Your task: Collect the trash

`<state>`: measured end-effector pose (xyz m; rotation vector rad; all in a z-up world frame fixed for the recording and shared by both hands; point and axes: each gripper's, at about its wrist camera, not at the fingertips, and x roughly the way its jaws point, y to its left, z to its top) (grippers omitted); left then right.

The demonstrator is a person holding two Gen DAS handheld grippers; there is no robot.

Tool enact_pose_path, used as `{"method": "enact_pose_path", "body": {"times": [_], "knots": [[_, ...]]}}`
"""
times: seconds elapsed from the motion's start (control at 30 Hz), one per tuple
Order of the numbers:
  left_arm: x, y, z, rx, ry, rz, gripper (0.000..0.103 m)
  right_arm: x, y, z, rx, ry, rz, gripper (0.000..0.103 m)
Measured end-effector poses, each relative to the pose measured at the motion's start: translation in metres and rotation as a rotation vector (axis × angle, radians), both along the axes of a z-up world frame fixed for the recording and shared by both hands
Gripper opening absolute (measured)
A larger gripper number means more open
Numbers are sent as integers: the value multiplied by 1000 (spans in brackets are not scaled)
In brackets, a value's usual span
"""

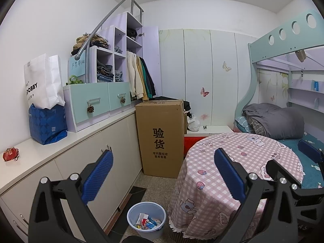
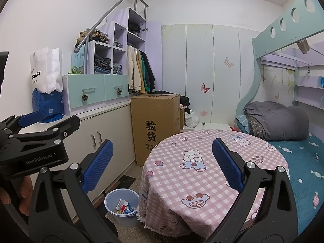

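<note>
- In the left wrist view, the left gripper was held up in the air with its jaws wide apart and nothing between them, so it looked ready to grab.
- The bin stood on the floor between the cabinets and the round table, close enough for dropping trash in. Wrappers lay inside it.
- A crumpled red wrapper sat on the white surface, far to the left. I think that was the trash left to pick up.
- In the right wrist view, the right gripper also had its jaws apart and empty.
- The pink checked cloth on the table looked bare.
</note>
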<state>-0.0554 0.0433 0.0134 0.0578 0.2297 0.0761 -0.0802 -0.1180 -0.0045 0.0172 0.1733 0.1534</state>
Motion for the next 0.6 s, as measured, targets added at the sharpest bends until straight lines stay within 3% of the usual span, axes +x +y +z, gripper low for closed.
{"method": "enact_pose_path", "body": {"times": [0.6], "knots": [[2,2,-1,4,3,0,98,2,1,-3,6,7,6,96]]}}
